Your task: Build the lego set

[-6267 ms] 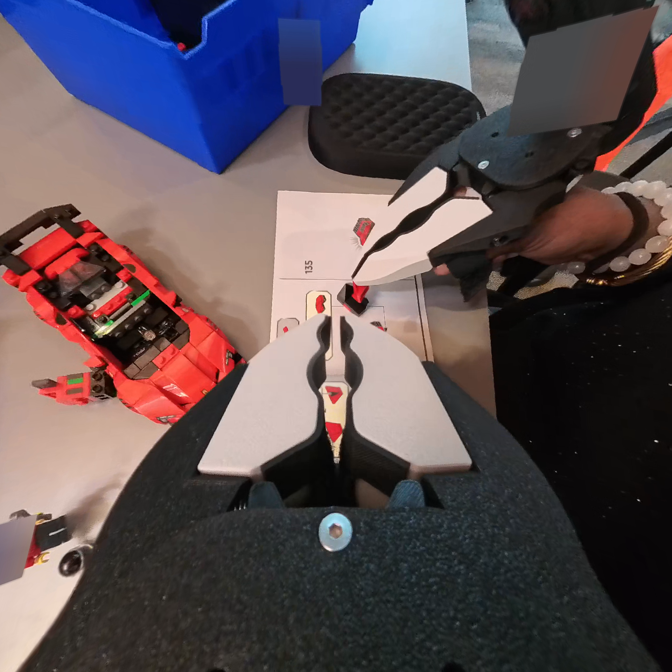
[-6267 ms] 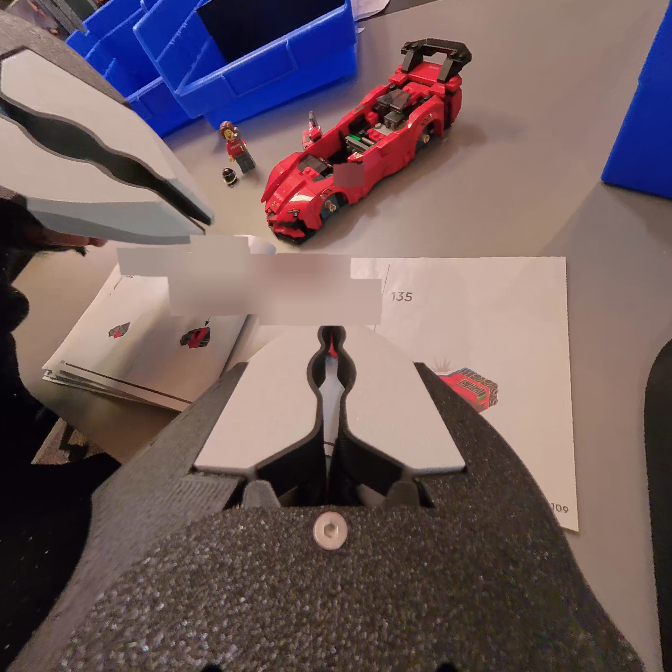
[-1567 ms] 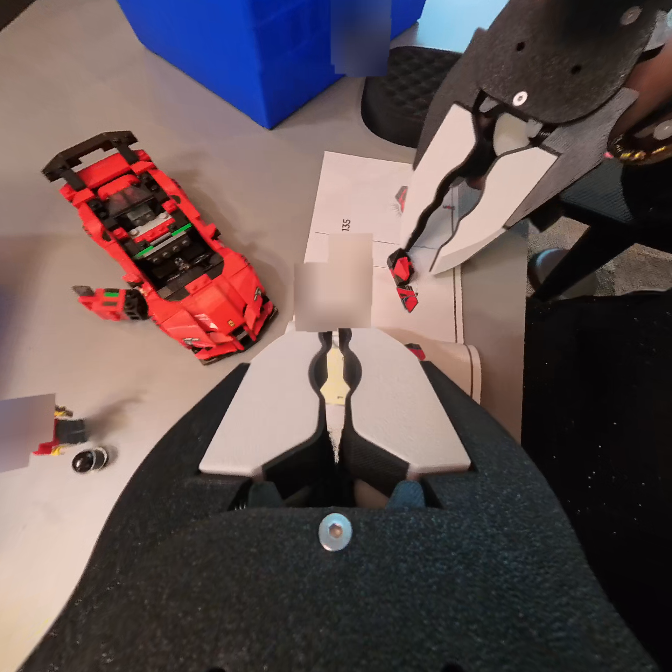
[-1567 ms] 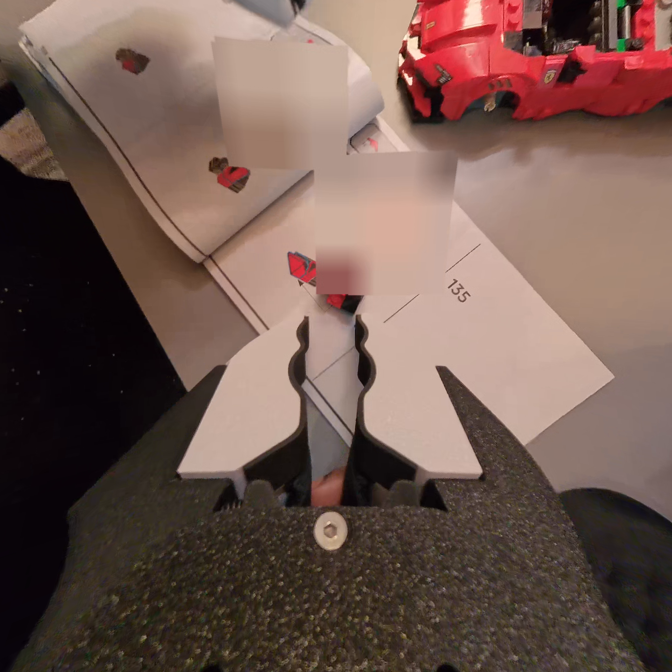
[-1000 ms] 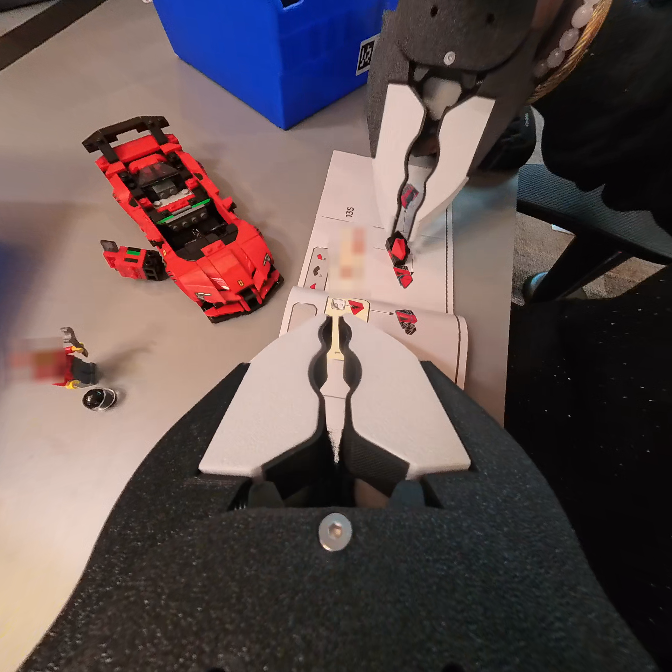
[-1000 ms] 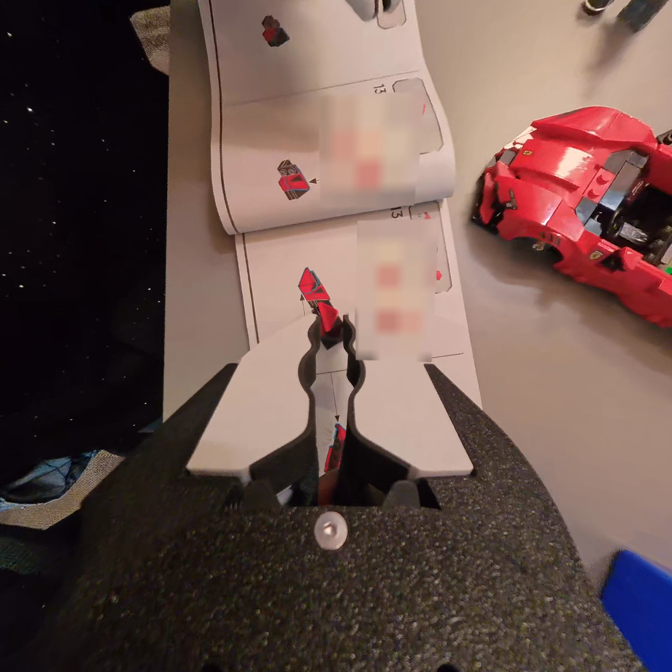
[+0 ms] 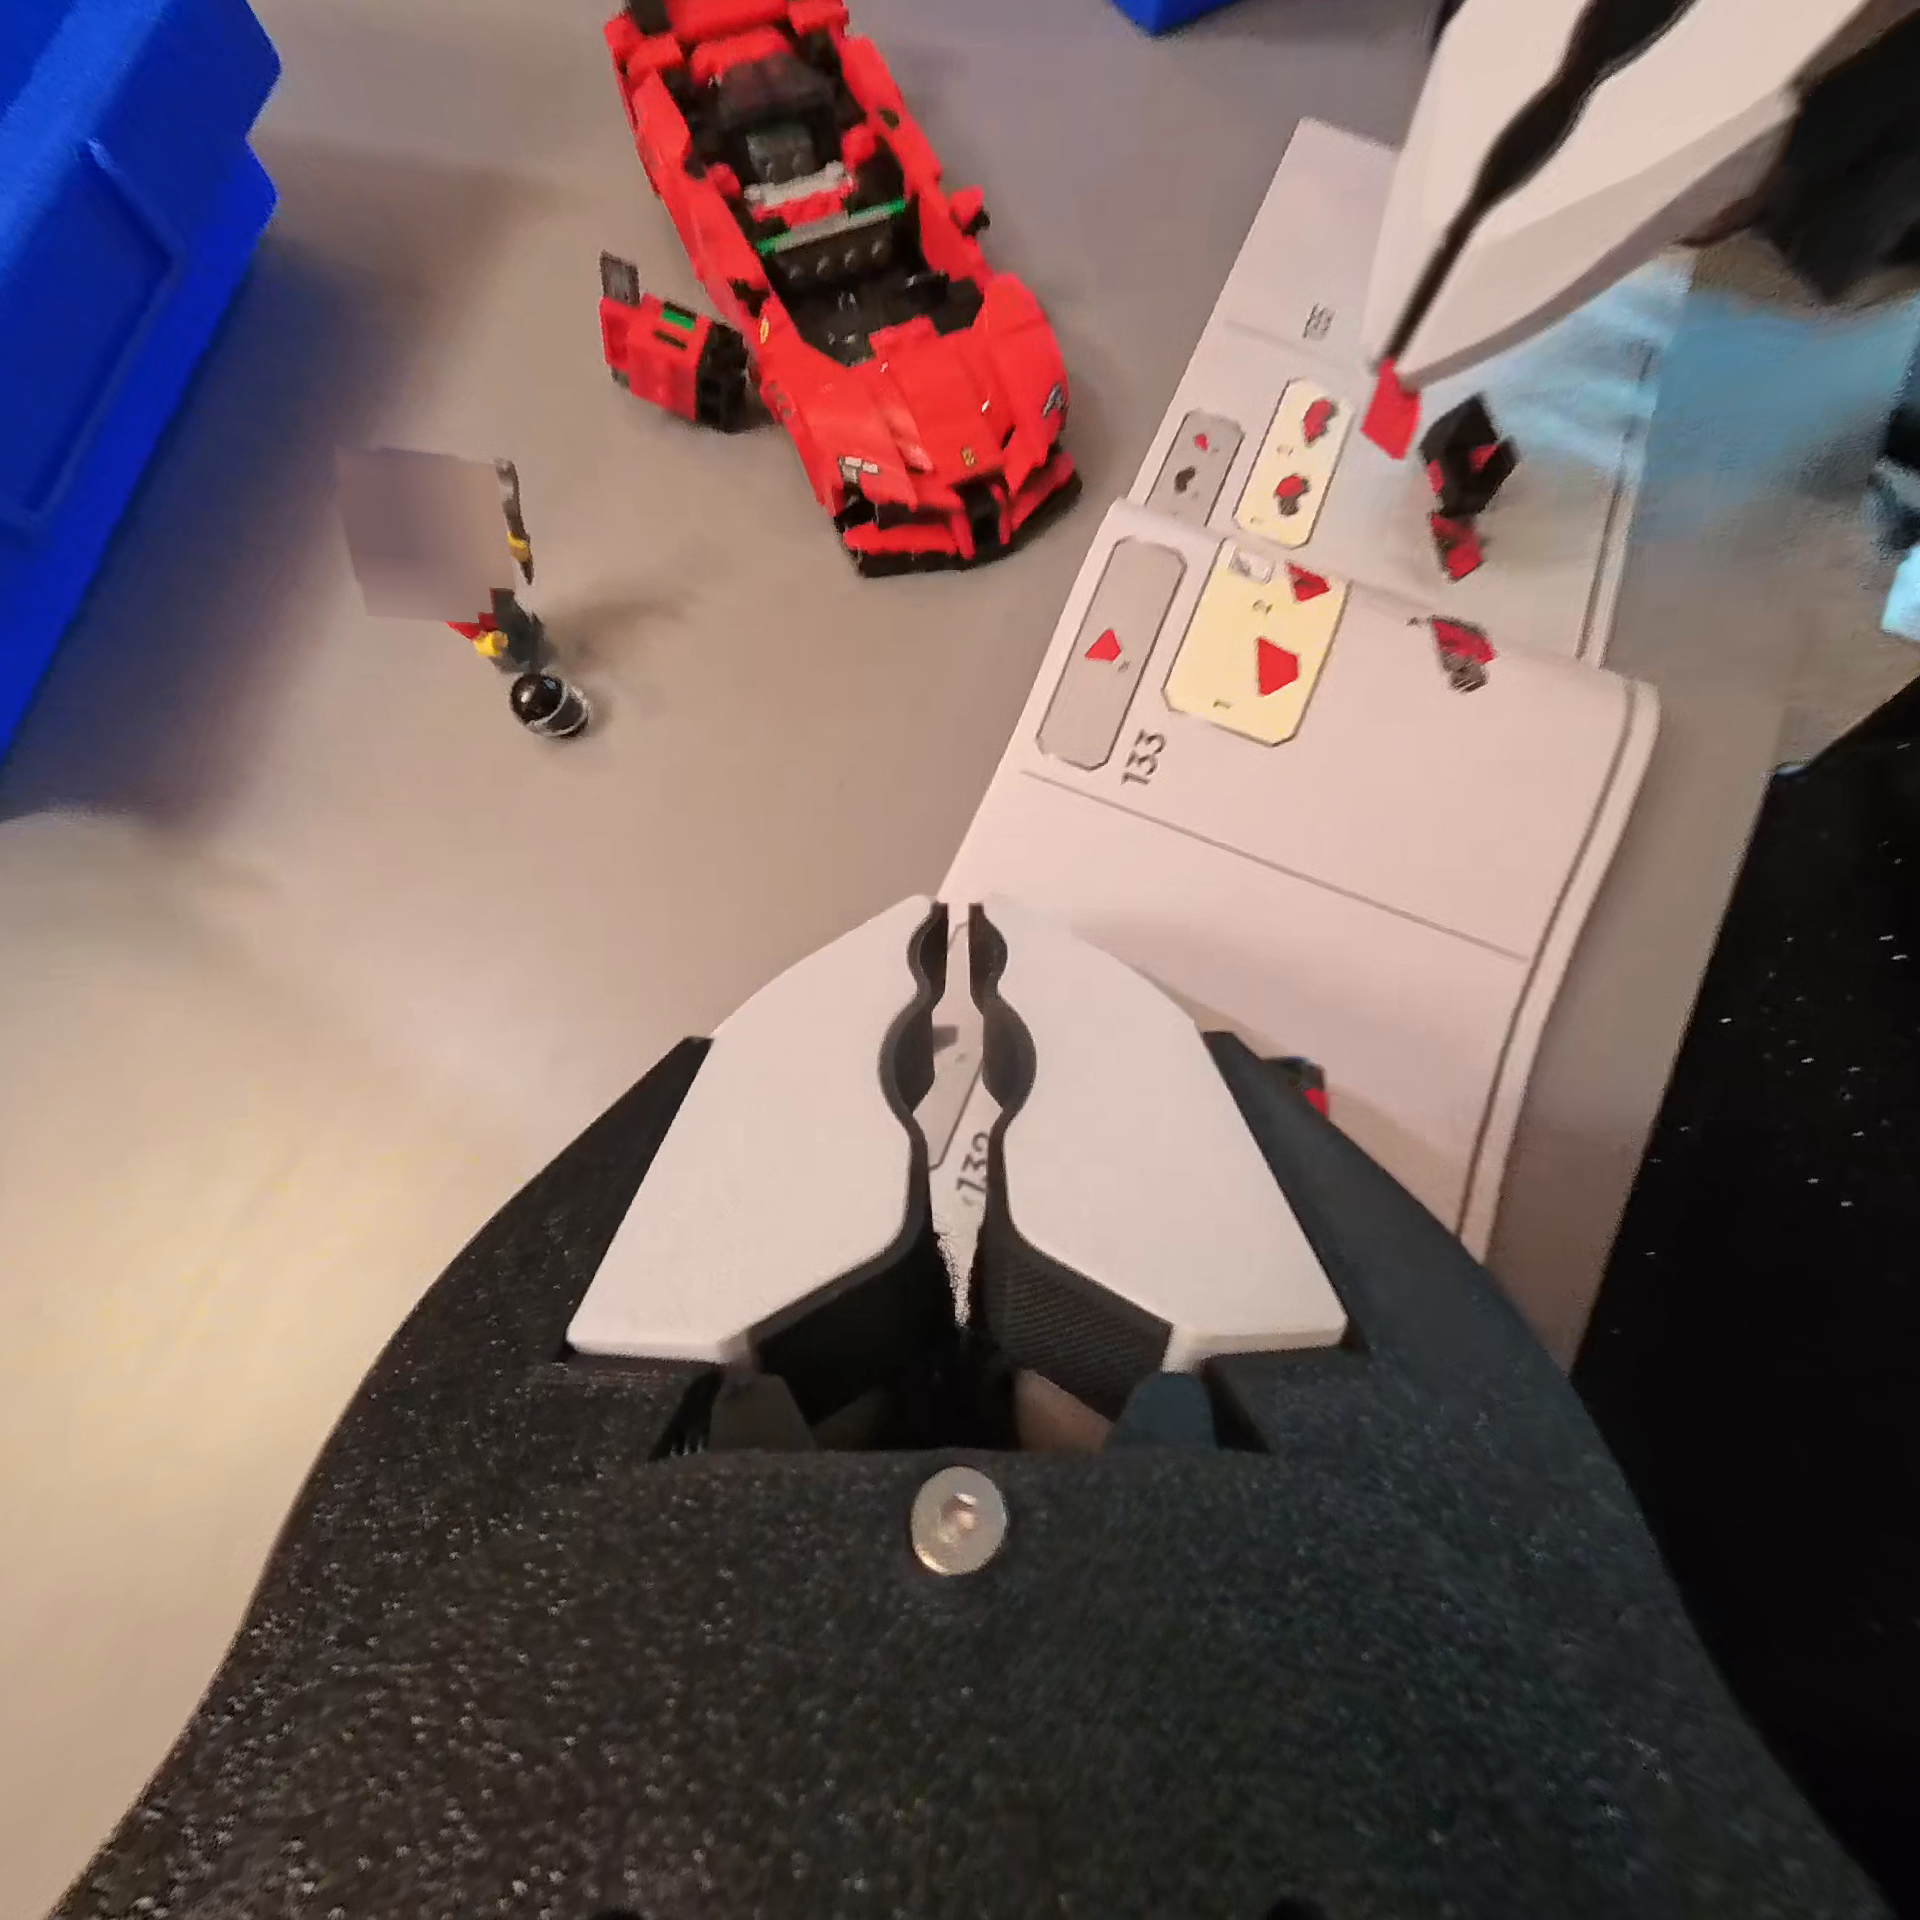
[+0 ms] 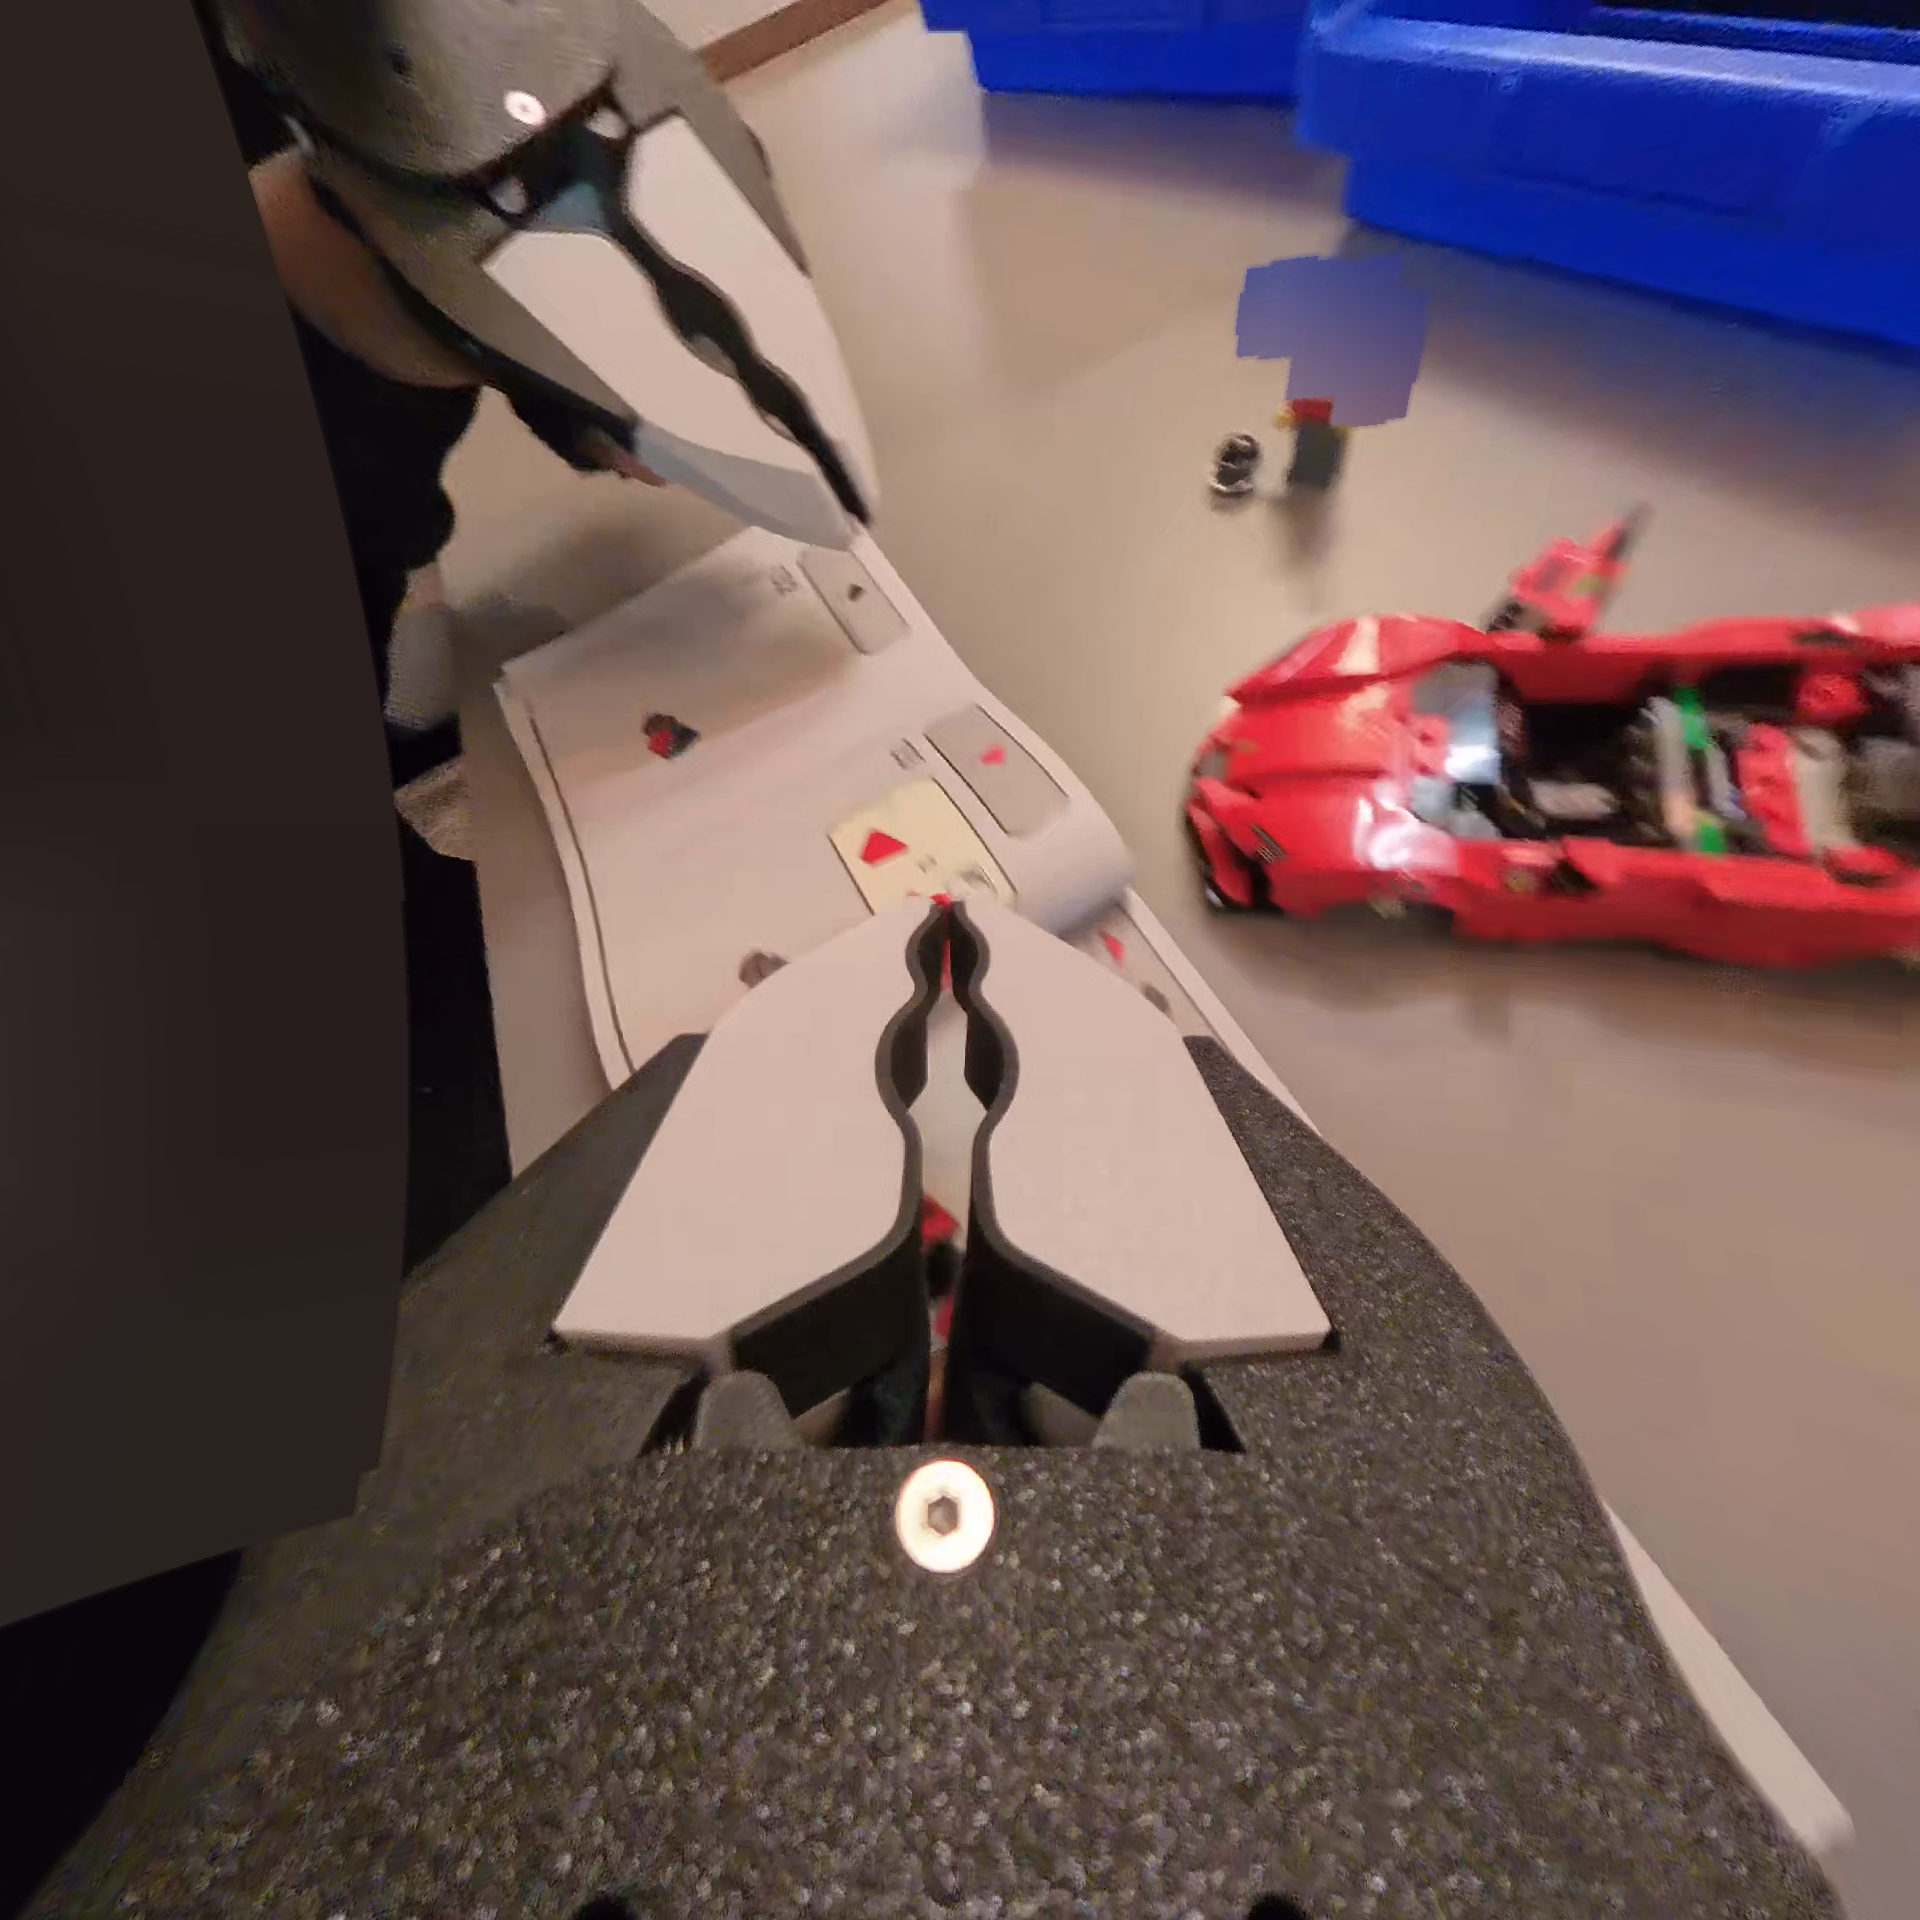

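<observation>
my right gripper is pinched shut on a small flat red lego piece, lifted just above the open white instruction booklet. my left gripper has its jaws nearly together and empty, over the booklet's near page. a small black-and-red lego sub-assembly sits on the booklet, just beside the held piece at 4 o'clock. the part-built red lego sports car lies on the grey table at 11 o'clock.

Right tongs pinch a red brick above the booklet.
</observation>
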